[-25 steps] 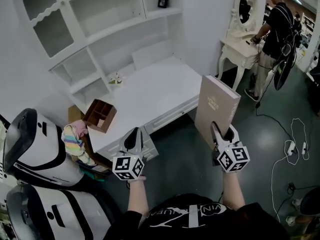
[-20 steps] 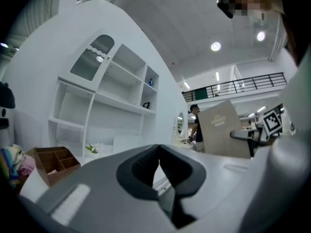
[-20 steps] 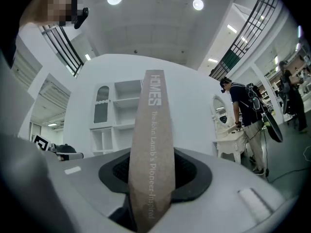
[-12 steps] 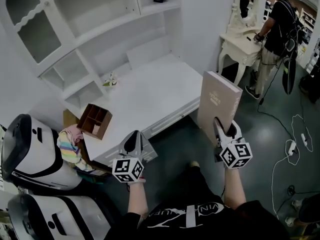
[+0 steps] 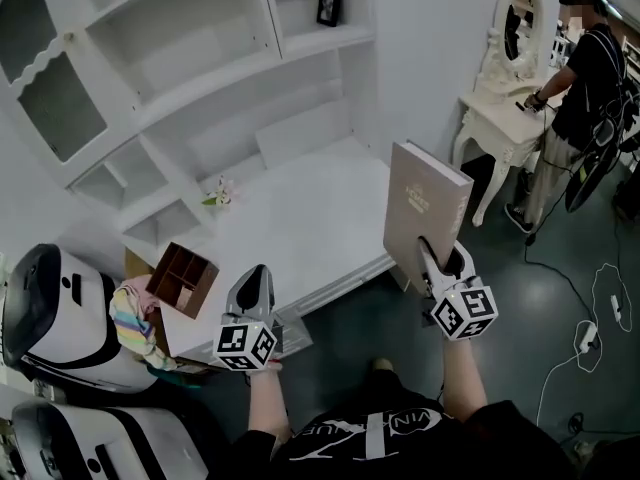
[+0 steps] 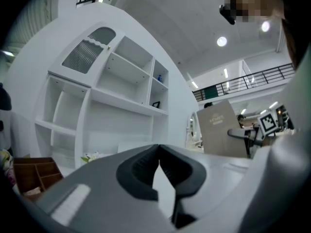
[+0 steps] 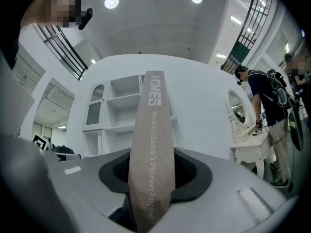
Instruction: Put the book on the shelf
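A large tan hardcover book (image 5: 425,208) stands upright in my right gripper (image 5: 440,256), whose jaws are shut on its lower edge. In the right gripper view its spine (image 7: 151,144) rises between the pads. The book hangs over the right front corner of the white desk (image 5: 290,218). Behind the desk rises the white shelf unit (image 5: 200,58) with open compartments. My left gripper (image 5: 252,286) hovers at the desk's front left, jaws shut with nothing between them (image 6: 159,165). From the left gripper view the book (image 6: 221,127) shows at the right.
A small picture frame (image 5: 327,3) stands on an upper shelf. A little flower sprig (image 5: 218,198) lies at the desk's back left. A brown wooden organiser (image 5: 180,276) and two white machines (image 5: 60,318) sit at the left. A person (image 5: 585,88) stands by a white dressing table (image 5: 505,118) at the right.
Both grippers have shifted slightly toward the desk and shelf, the book moving left over the desk's corner. The grip on the book is unchanged.
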